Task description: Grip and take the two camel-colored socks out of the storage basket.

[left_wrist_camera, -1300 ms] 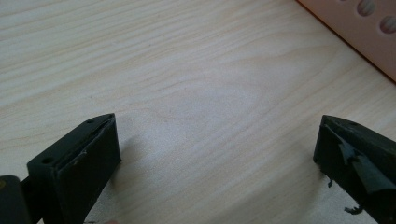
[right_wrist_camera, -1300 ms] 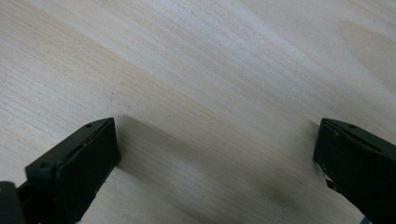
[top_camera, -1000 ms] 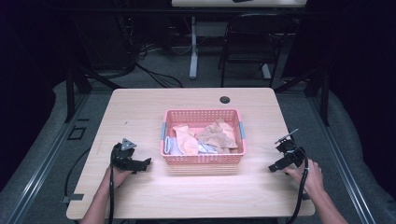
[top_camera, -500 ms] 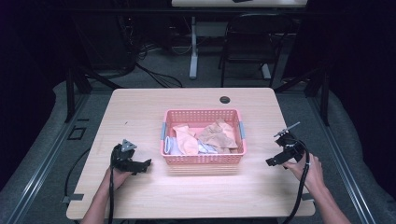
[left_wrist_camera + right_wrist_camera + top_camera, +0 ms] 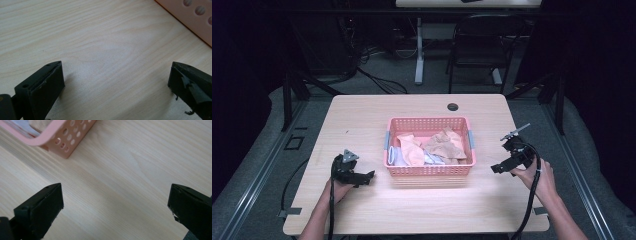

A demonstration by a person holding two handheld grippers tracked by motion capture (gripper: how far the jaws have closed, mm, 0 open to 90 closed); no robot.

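A person sits at a pale wooden bench [image 5: 362,120], holding a two-jaw gripper in each hand. A pink perforated basket [image 5: 429,124] stands at the middle of the bench, and both grippers flank it without touching it.

The left gripper [image 5: 368,176] rests low on the bench, just beside the basket's left front corner, pointing toward it. In the left gripper view its jaws stand wide apart over bare wood, holding nothing, with a corner of the basket's wall [image 5: 197,17] at the upper right.

The right gripper [image 5: 496,169] is held near the basket's right side, a little above the bench. Its jaws are also spread wide and empty, and the right gripper view looks down on the basket's rounded corner [image 5: 62,138] at the upper left.

This reads as the approach stage: nothing is gripped yet. The next move likely calls for lifting one gripper over the rim and lowering its open jaws onto a single piece of cloth.

Inside the basket lies a loose heap of crumpled cloths [image 5: 432,150]: peach and tan pieces on top, pale lilac and white ones toward the left front. How many there are cannot be told.

A small dark round grommet [image 5: 453,107] sits near the bench's far edge.
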